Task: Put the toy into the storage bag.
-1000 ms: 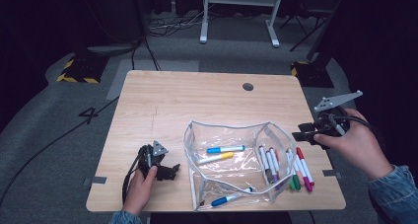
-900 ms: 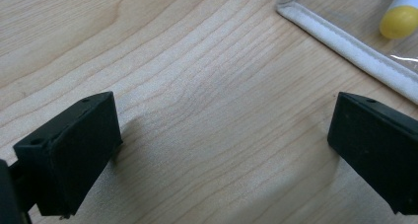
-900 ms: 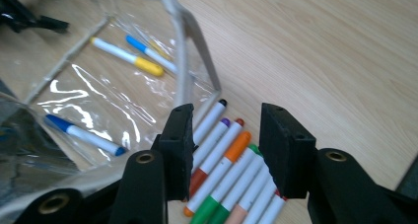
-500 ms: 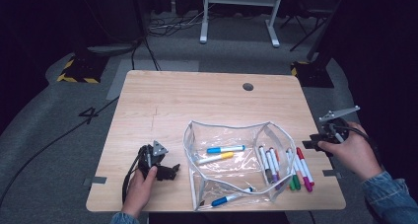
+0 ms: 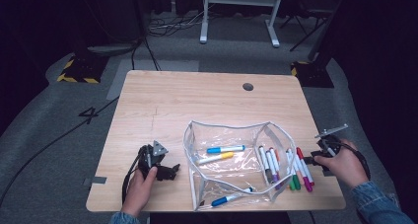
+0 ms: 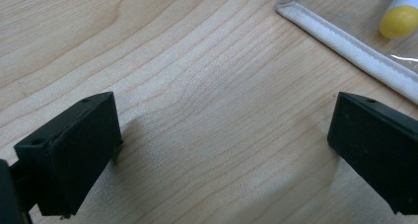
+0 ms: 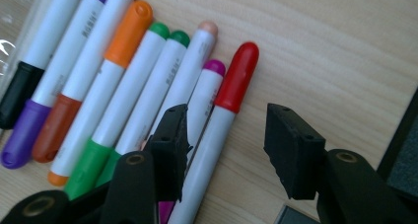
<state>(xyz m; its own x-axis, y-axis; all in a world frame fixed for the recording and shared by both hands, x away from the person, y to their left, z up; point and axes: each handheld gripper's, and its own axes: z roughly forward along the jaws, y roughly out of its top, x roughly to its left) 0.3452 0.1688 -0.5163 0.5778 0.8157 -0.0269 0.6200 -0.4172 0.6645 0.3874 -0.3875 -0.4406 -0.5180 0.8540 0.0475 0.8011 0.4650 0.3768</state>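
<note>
We are at the pick-up step: our right hand-held gripper sits low over the row of markers near the bench's right edge, and its jaws, which have just been opening, now straddle the red-capped marker without pressing on it. That marker lies at the outer end of the row, just beside the magenta-capped one, between the clear pouch and the right edge. The next move, as we judge it, calls for closing on the red marker's barrel alone, keeping the inner jaw from catching the magenta neighbour it rests against, then carrying it to the pouch. Our left hand-held gripper rests open on bare wood near the front left corner, nothing between its jaws, just short of the pouch's white zip edge. The clear pouch lies open at the front middle, with a blue marker and a yellow one inside and another blue one by the front edge. The bench is pale wood with a cable hole towards the back right corner. Beyond it we see grey carpet, floor cables, hazard-striped tape and a white stand's legs against a dark room.
</note>
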